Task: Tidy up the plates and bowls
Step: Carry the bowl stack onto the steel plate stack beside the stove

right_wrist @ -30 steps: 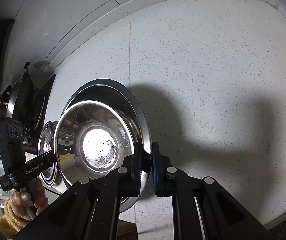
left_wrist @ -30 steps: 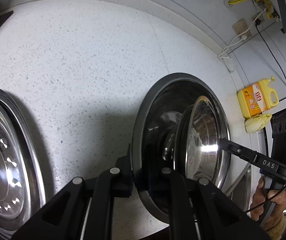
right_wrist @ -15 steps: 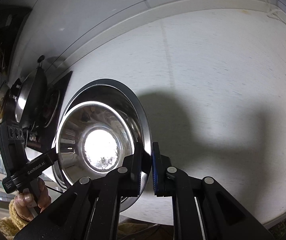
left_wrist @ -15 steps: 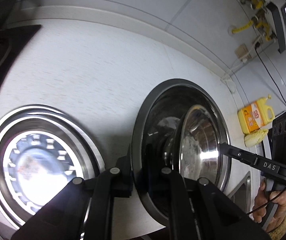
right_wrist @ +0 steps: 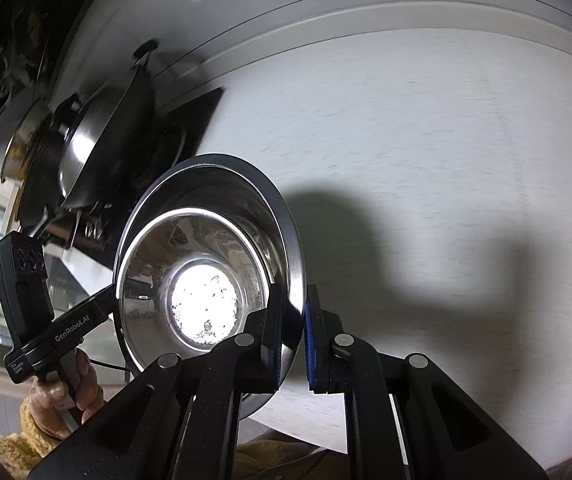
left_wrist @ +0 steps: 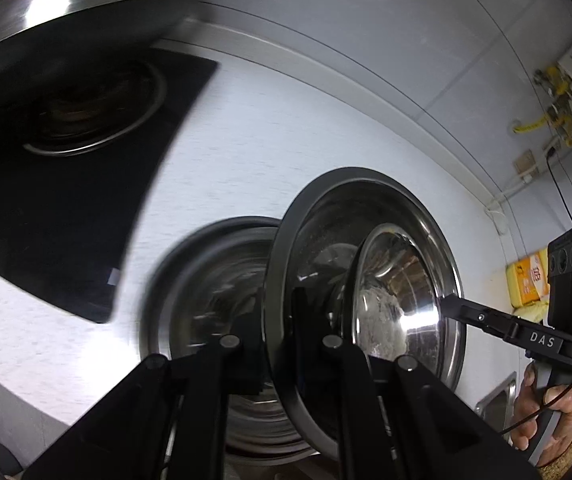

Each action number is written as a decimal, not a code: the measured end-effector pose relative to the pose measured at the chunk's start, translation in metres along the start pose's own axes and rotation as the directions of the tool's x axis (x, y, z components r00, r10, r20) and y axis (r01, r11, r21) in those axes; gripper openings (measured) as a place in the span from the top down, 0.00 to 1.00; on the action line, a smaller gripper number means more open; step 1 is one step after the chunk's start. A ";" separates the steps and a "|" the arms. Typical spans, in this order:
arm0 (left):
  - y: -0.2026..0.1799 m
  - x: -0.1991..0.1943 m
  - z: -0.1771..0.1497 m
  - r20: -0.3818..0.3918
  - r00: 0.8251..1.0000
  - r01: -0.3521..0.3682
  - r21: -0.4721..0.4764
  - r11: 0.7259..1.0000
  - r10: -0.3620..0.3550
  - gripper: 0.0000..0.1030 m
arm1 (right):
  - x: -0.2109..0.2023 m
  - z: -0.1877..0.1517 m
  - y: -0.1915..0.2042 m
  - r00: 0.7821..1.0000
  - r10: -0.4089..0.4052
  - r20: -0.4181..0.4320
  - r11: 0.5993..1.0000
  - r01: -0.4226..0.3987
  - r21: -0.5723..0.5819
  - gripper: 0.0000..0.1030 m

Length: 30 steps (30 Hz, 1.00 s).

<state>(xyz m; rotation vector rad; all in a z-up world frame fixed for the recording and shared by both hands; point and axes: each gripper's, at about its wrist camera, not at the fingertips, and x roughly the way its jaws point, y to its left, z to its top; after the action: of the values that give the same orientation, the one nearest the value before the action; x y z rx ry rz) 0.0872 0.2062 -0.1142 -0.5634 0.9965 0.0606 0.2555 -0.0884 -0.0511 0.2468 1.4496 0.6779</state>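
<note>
Left wrist view alone shows a second steel plate (left_wrist: 206, 280) (blurred) on the white speckled counter (left_wrist: 286, 120). Both views show the left gripper (left_wrist: 282, 320) and right gripper (right_wrist: 289, 340) clamped on opposite rims of the shiny steel bowl (right_wrist: 202, 280), held above that counter.

I see polished stainless steel on the large bowl (left_wrist: 369, 200), its rim catching hard glare, and the smaller bowl (right_wrist: 202, 276) nested in it is the same mirror-bright metal with dull whitish residue on its base. My left gripper (left_wrist: 282, 344) and right gripper (right_wrist: 291, 344) look like matt black plastic, faintly grainy, the right one padded in blue. The counter (right_wrist: 425, 128) reads as pale speckled stone, smooth. The hob (left_wrist: 66, 200) is glossy black glass. The sleeve (right_wrist: 10, 444) at my wrist is fuzzy yellow cloth.
</note>
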 end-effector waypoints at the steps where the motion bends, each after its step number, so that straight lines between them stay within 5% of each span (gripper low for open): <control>1: 0.009 -0.002 0.000 -0.002 1.000 -0.005 -0.006 1.000 0.005 0.91 | 0.005 0.001 0.006 1.000 0.002 -0.008 1.000 -0.002 -0.008 0.91; 9: 0.037 0.007 -0.010 -0.033 0.999 -0.012 -0.007 1.000 0.012 0.91 | 0.029 -0.008 0.024 0.999 -0.017 -0.048 1.000 0.017 -0.010 0.91; 30: 0.039 0.037 -0.010 -0.081 0.997 0.002 0.022 1.000 0.000 0.91 | 0.043 -0.024 0.030 0.997 -0.066 -0.038 0.996 0.068 0.056 0.91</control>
<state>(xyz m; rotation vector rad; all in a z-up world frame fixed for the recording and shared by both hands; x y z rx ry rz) 0.0880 0.2270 -0.1643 -0.5501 1.0743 0.0261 0.2233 -0.0465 -0.0734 0.2305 1.5064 0.5899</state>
